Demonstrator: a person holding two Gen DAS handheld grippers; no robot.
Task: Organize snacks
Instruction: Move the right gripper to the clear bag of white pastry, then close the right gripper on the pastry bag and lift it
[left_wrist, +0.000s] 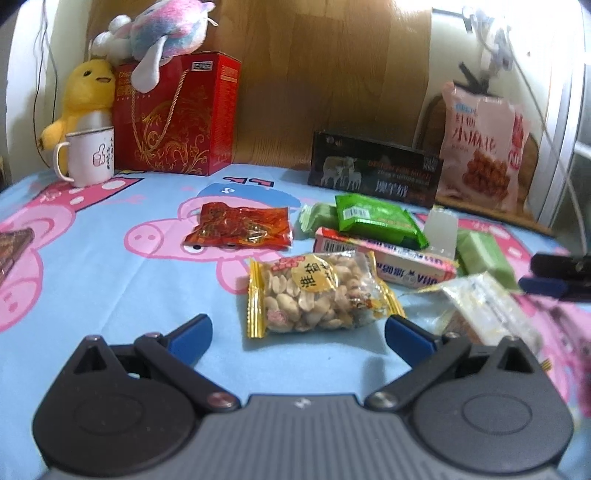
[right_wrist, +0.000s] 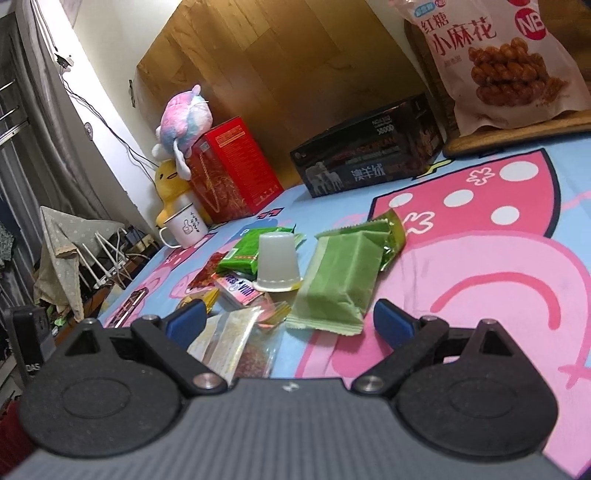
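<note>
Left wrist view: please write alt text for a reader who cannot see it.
The open left gripper hovers low over a cartoon-pig bedsheet, empty, its blue fingers flanking a clear bag of peanuts. Behind lie a red snack packet, green packets and a pink box.

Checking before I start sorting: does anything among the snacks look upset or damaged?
The small translucent jelly cup stands upside down, lid side on the sheet, beside the pale green wafer pack. The snacks lie in a loose overlapping heap. No spill or tear is visible.

Cartoon-pig bedsheet (left_wrist: 110, 280) under scattered snacks (left_wrist: 314, 291)
</note>
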